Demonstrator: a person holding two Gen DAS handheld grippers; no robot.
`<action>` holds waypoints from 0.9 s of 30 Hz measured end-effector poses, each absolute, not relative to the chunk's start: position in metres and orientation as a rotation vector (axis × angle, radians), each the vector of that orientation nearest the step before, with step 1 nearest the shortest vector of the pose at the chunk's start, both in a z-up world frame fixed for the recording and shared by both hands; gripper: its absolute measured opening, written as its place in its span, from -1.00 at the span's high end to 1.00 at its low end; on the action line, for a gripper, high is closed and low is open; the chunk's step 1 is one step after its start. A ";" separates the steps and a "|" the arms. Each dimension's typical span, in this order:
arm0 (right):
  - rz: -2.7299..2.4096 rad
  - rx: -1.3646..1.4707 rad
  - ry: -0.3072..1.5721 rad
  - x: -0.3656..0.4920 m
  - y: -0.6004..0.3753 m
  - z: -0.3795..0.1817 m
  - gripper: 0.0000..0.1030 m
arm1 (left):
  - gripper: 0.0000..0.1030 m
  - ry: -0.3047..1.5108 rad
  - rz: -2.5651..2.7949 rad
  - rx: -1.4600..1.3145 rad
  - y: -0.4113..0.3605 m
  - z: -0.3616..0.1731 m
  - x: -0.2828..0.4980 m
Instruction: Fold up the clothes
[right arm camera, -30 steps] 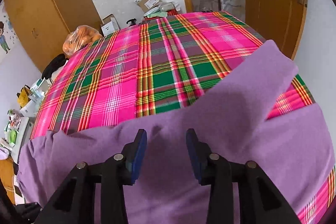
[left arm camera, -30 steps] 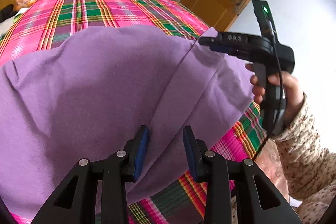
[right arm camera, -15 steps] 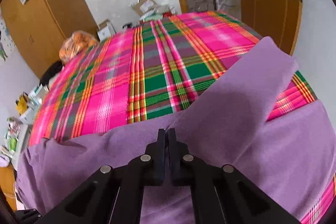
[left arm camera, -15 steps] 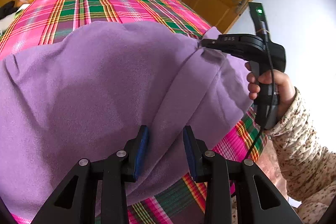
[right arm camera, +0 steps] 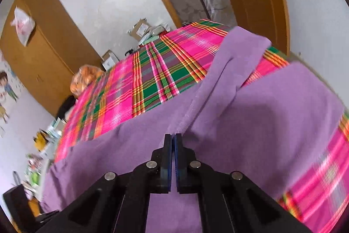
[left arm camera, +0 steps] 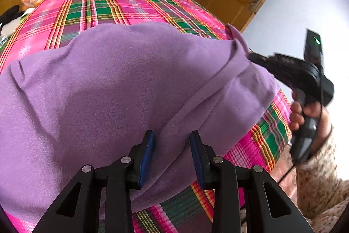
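- Left wrist view: we look down over our left gripper (left arm camera: 172, 154), jaws standing partly apart just above the purple garment (left arm camera: 122, 88). Nothing is pinched between them; cloth lies under and between the blue pads (left arm camera: 147, 154), but we can't tell whether they touch it.
- The garment is spread across the near part of the plaid bed cover (left arm camera: 122, 6), one edge draped toward the bed's corner, a long seam running diagonally from our jaws up to the far right.
- At that far right end, the right gripper (left arm camera: 253, 56) bites the bunched cloth; a hand (left arm camera: 309, 117) in a speckled sleeve (left arm camera: 316, 167) works its handle.
- Right wrist view: the right gripper (right arm camera: 173, 139) has its jaws pressed fully together, and a ridge of the purple garment (right arm camera: 272, 119) rises right from their tips, so we read it as a grip on a thin fold. A sleeve-like flap (right arm camera: 242, 51) stretches away over the plaid bed cover (right arm camera: 152, 71).
- Handling, as we judge it: soft, light, fleecy fabric, limp and not fragile. It will sag and drag rather than hold shape, so the hem and the seam line are the places to grab, with both grippers well apart to keep the fold straight.
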State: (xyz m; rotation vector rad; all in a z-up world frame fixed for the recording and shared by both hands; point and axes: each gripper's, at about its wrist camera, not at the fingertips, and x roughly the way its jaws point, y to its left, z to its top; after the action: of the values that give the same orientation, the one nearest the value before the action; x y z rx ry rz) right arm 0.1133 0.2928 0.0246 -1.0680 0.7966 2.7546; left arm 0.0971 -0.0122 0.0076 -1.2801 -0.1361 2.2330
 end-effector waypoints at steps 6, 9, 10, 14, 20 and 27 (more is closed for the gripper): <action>2.745 -1.062 0.732 0.131 0.294 0.021 0.96 | 0.32 -0.148 2.245 -1.289 -0.012 0.008 0.098; 2.735 -1.030 0.759 0.139 0.301 0.021 0.96 | 0.32 -0.158 2.244 -1.285 -0.011 0.009 0.098; 2.728 -1.052 0.759 0.138 0.303 0.018 0.96 | 0.32 -0.151 2.247 -1.284 -0.010 0.009 0.099; 2.705 -1.140 0.759 0.134 0.304 0.004 0.95 | 0.32 -0.119 2.252 -1.286 -0.004 0.008 0.101; 2.707 -1.132 0.806 0.132 0.311 0.003 0.69 | 0.32 -0.125 2.247 -1.286 -0.001 0.009 0.100; 2.695 -1.105 0.792 0.111 0.326 0.011 0.27 | 0.32 -0.121 2.232 -1.276 0.003 0.009 0.101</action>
State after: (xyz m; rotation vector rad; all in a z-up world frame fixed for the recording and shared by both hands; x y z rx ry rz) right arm 0.1110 0.3264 0.0109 -1.1051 0.7920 2.6952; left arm 0.1009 0.0031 0.0086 -1.2759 -0.1207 2.2321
